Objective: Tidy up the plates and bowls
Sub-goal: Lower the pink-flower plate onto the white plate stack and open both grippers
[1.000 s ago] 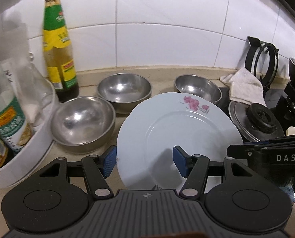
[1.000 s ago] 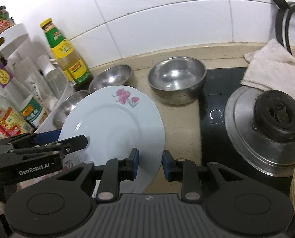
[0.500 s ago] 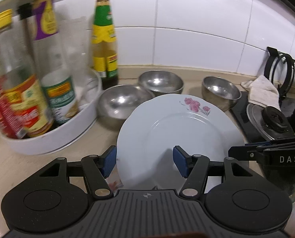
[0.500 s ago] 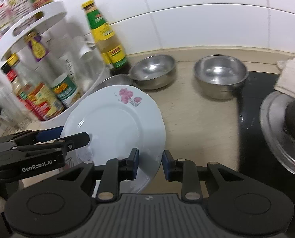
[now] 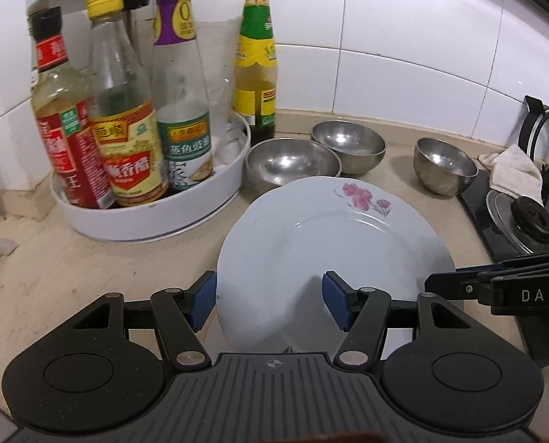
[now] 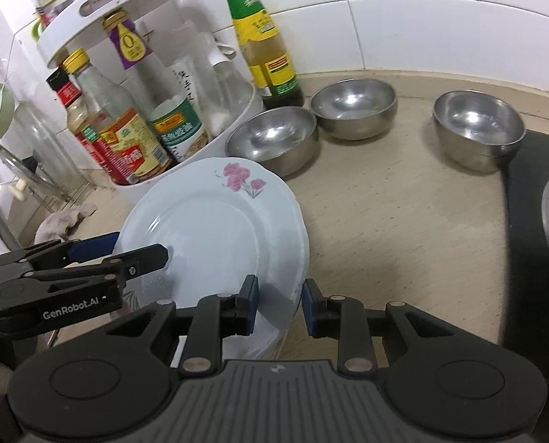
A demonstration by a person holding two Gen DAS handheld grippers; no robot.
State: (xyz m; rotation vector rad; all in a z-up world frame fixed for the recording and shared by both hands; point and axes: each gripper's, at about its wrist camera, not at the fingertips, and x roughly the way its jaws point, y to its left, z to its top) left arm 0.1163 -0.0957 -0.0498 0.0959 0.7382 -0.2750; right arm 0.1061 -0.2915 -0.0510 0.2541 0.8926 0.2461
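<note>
A pale blue plate with a pink flower print is held above the counter between both grippers; it also shows in the right wrist view. My left gripper straddles its left rim with jaws wide apart. My right gripper has its jaws close around the plate's right rim. Three steel bowls stand by the wall: left, middle and right; they also show in the right wrist view as left, middle and right.
A white two-tier turntable rack full of sauce bottles stands at left. A green-capped bottle stands by the wall. A black stove top with a pan lid and a white cloth is at right.
Both grippers have carried the plate back and to the left, away from the bowls and the stove. The rack of bottles has come into full view.
</note>
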